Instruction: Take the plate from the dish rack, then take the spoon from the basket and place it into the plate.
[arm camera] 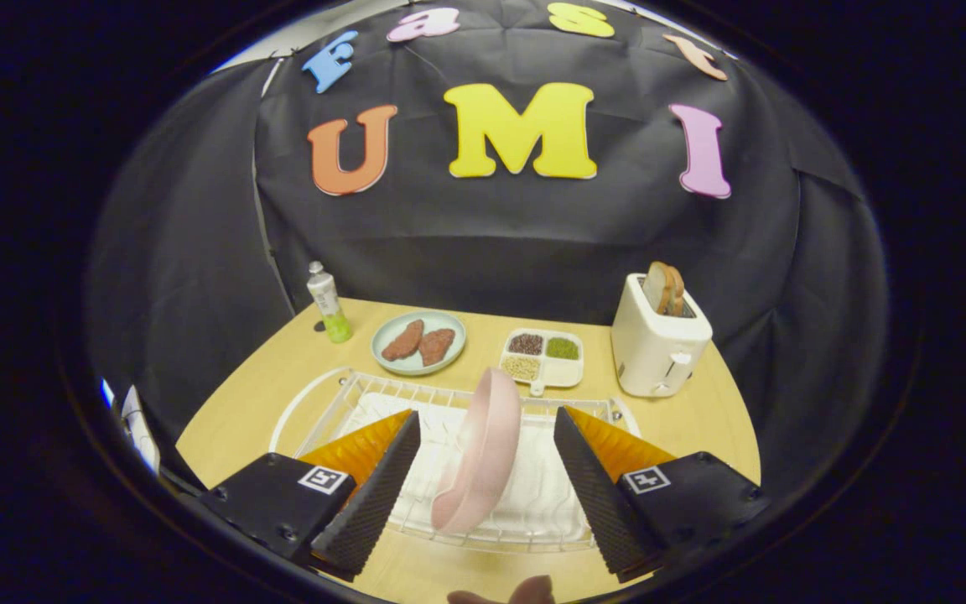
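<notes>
On the counter (701,419): one white wire dish rack (340,403) holding one pink plate (483,453), one pale green plate (418,341) with two brown patties (403,340), one four-compartment tray (543,356), one white toaster (657,346) with two bread slices (665,288), one green-bottomed tube (329,302). One claw (483,495), fingers spread apart.

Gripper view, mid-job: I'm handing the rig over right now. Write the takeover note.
Gripper: open, fingers either side of the pink plate, not touching it.
Plate: stands on edge in the white wire dish rack on the table, between the fingers.
Spoon and basket: not located from here.
Beyond the rack: a green plate with two patties, a divided tray, a toaster, a tube.
Done: approach to the plate.
Left: close on the plate, lift it out, set it down, then fetch the spoon and place it into the plate.
</notes>
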